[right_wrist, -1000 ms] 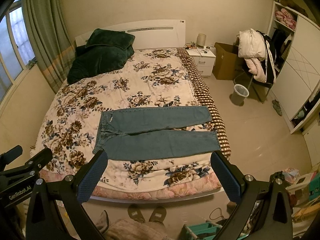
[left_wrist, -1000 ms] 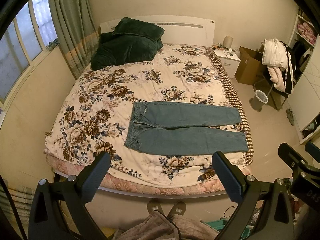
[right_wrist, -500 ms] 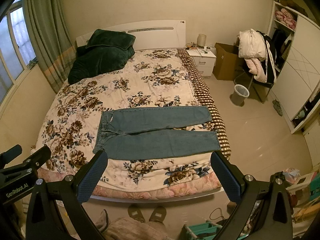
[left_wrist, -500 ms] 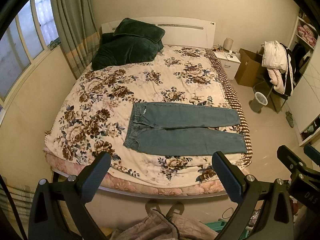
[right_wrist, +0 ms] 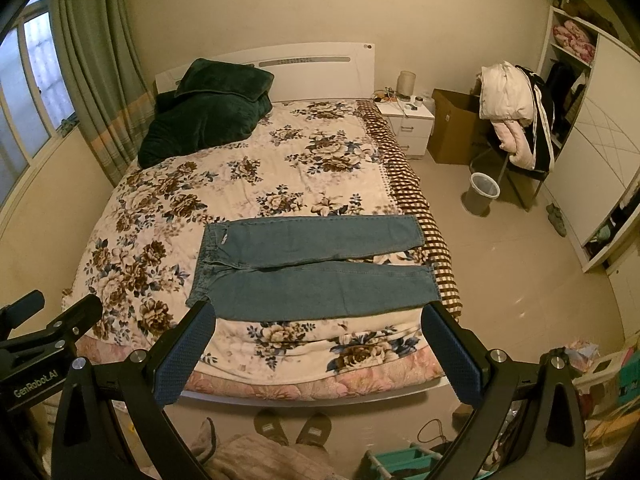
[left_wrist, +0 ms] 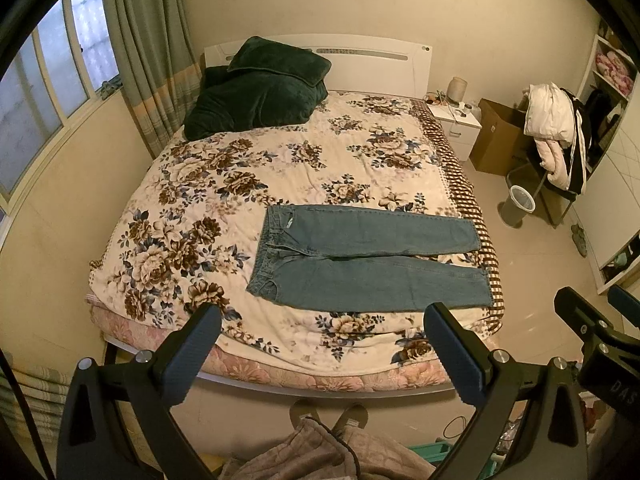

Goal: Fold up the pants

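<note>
Blue denim pants (left_wrist: 368, 256) lie flat and unfolded on the floral bedspread (left_wrist: 248, 184), waistband to the left, both legs pointing right toward the bed's right edge. They also show in the right wrist view (right_wrist: 316, 266). My left gripper (left_wrist: 322, 316) is open and empty, held high above the foot of the bed, well short of the pants. My right gripper (right_wrist: 318, 312) is open and empty too, at a similar height beside it.
A dark green blanket and pillow (left_wrist: 260, 88) sit at the head of the bed. A nightstand (left_wrist: 454, 124), cardboard box (left_wrist: 500, 140), waste bin (left_wrist: 518, 202) and clothes-laden chair (left_wrist: 556, 132) stand on the right. Slippers (left_wrist: 328, 414) lie by the bed's foot.
Both views have drifted slightly; the bed and pants sit a little lower and closer. The pants have not moved and both grippers stay open.
</note>
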### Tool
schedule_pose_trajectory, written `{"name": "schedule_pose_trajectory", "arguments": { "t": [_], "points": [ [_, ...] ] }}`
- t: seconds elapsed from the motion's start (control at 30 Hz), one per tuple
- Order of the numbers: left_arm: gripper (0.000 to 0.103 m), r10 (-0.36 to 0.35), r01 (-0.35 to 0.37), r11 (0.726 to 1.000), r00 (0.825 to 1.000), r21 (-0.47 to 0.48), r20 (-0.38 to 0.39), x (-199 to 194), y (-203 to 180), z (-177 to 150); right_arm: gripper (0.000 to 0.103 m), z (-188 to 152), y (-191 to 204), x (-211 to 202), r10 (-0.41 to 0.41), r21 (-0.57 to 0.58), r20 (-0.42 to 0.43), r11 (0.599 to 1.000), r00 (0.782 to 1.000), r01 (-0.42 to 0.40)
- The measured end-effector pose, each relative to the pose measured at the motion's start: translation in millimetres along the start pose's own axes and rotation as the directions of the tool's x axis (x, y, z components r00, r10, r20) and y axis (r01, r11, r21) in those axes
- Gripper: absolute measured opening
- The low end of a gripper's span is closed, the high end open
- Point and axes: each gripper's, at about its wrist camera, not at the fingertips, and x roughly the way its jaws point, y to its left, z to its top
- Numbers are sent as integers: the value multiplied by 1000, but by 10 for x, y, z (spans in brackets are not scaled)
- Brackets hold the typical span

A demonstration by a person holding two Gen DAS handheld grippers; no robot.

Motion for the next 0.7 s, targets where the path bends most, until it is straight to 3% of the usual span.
{"name": "schedule_pose_trajectory", "arguments": {
  "t": [0.53,0.7],
  "points": [
    [103,-4,4,1000,1000,-4,-1,10,-38,2,103,6,-1,-16,9,5,-6,1000,1000,-9],
    [103,31,-30,999,999,-13,20,146,-113,66,103,30,-61,94,-2,14,-14,1000,1000,2]
  ]
}}
